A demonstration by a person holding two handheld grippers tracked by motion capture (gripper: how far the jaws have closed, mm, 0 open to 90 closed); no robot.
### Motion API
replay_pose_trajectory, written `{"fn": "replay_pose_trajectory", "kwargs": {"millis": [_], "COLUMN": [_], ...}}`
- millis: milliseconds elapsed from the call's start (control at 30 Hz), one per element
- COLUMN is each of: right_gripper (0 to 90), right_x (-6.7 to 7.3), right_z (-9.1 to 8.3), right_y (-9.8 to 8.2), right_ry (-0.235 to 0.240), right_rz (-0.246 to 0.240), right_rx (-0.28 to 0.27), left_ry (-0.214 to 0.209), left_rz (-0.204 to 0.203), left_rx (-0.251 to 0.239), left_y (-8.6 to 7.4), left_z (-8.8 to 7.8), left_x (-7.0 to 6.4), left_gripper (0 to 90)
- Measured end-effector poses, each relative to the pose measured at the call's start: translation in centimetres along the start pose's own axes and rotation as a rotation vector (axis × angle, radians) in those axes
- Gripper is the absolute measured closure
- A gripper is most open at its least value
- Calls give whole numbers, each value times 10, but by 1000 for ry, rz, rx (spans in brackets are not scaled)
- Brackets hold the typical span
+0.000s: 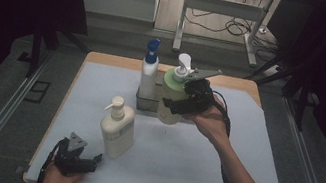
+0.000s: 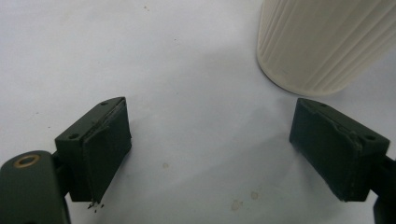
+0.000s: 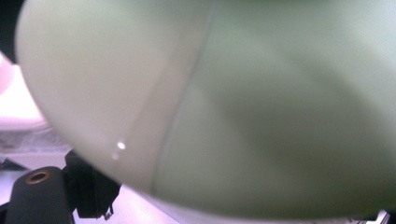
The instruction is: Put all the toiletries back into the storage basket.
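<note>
From the high view, the right gripper point(image 1: 180, 100) is clamped on the pale green round pump bottle with a white dispenser head point(image 1: 170, 98), which it holds just beside the small grey metal rack point(image 1: 146, 103) at the far middle of the light blue-grey table mat point(image 1: 199, 164). A white bottle with a blue pump top point(image 1: 149, 71) stands in that rack. The right gripper view adds only closeness: the green bottle's wall point(image 3: 243, 107) looms blurred, hiding one jaw (the other peeks out at lower left). The left gripper point(image 1: 80, 162) rests near the mat's front edge, its jaws apart and empty. In the left gripper view its own jaws frame bare mat, with the ribbed base of the cream plastic pump bottle point(image 2: 322, 42) cut off by the top edge.
</note>
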State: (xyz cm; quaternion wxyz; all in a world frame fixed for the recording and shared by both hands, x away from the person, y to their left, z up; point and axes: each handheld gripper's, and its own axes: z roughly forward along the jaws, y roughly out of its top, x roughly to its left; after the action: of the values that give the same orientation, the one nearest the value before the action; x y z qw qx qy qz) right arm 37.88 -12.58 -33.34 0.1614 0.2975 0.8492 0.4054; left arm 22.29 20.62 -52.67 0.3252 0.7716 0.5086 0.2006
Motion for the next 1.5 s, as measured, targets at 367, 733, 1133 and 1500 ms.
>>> {"fn": "replay_pose_trajectory", "kwargs": {"millis": [367, 733, 1133, 1500], "right_gripper": [122, 122, 123, 123], "right_x": [-15, -27, -39, -51], "right_z": [14, 30, 45, 58], "right_y": [16, 28, 34, 34], "right_ry": [-43, -80, -116, -141], "right_rz": [26, 41, 71, 86], "right_rx": [4, 6, 7, 12], "left_ry": [0, 0, 0, 0], "left_rz": [1, 1, 0, 3], "left_rx": [0, 0, -1, 1], "left_y": [0, 0, 0, 0], "left_z": [0, 0, 0, 0], "left_x": [0, 0, 0, 0], "left_gripper": [125, 125, 125, 125]}}
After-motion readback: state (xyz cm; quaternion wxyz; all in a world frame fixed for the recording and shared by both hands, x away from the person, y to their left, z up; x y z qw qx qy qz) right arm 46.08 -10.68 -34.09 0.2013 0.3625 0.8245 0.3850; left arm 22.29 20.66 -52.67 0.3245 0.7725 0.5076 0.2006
